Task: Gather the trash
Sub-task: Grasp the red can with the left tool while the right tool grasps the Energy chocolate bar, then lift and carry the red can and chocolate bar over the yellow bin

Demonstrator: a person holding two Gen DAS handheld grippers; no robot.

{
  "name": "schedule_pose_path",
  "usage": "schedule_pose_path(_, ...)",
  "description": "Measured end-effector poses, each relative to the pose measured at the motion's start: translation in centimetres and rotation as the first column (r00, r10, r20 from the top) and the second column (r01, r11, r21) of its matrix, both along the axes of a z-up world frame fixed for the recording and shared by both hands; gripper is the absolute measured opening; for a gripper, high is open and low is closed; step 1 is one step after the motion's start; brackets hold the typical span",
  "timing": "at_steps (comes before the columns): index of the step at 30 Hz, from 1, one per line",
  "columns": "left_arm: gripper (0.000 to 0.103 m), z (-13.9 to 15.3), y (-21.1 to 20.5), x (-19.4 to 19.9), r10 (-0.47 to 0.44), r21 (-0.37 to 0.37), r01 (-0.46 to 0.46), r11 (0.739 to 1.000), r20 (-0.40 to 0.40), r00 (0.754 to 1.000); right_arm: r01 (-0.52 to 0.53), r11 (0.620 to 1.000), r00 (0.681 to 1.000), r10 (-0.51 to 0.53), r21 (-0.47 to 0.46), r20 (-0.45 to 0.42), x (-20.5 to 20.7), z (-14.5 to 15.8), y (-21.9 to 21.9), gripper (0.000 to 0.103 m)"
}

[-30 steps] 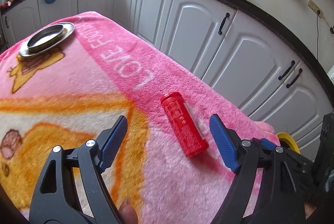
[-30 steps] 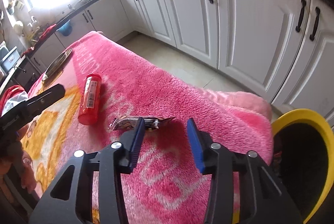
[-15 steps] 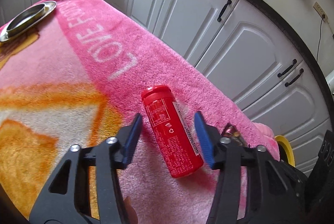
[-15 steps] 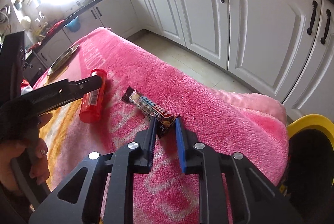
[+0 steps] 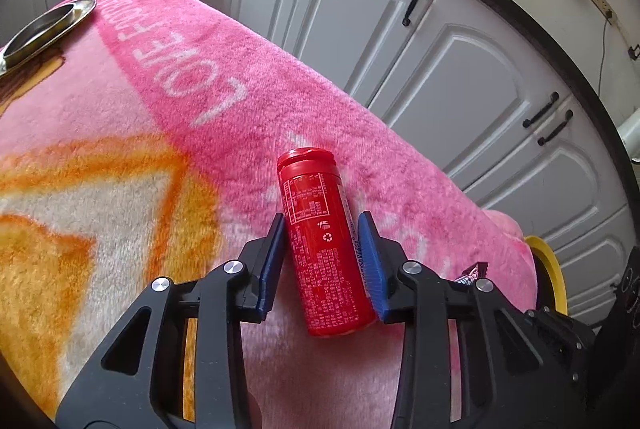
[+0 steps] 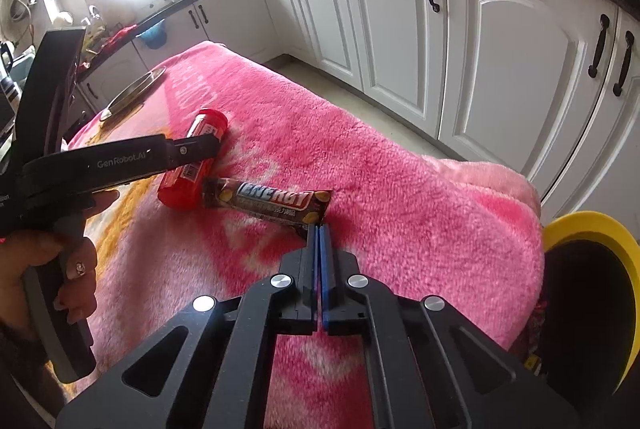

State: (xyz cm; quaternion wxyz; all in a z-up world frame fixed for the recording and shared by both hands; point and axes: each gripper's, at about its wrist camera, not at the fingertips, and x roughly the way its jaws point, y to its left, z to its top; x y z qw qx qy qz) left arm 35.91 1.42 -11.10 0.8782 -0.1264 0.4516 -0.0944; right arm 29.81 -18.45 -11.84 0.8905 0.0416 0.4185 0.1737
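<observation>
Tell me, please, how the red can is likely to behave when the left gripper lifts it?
The red can is a smooth cylinder lying on its side, so it may slip or roll if released. The left gripper pads press its curved sides mid-length, so it should probably lift level. It looks undented, likely stiff; its weight cannot be told.

White letters on the pink blanket (image 5: 280, 77) read "LOVE", followed by letters too cut off to read. The brown snack bar wrapper (image 6: 266, 203) shows "ENERGY" in white. The black left gripper (image 6: 192, 149) arm carries "GenRobot.AI". The red can (image 5: 324, 253) bears a recycling symbol; its fine print is unreadable.
</observation>
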Motion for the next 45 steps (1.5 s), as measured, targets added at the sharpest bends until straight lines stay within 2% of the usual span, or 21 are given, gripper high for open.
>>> schedule_pose_path(14,0.027,-0.2,1.6,-6.0,-0.003,-0.056,0.004,0.998,0.018,1.0,-0.035,0.999,0.999,0.035,0.002,0.007,-3.9,0.5,-0.4,0.001)
schedule_pose_path(29,0.027,0.4,3.5,-11.5,0.02,-0.042,-0.018,0.999,0.032,0.999,-0.094,0.996,0.994,0.094,-0.007,0.046,-8.0,2.3,0.8,0.001)
schedule_pose_path(36,0.027,1.9,3.2,-12.9,0.017,-0.042,-0.014,0.999,0.069,0.997,-0.095,0.995,0.992,0.095,-0.006,0.082,-9.2,3.7,0.3,0.001)
schedule_pose_path(45,0.027,4.6,0.0,-13.7,-0.034,-0.038,0.039,0.999,0.13,0.991,-0.056,0.998,0.99,0.056,0.001,0.128,-10.4,5.8,-2.5,0.001)
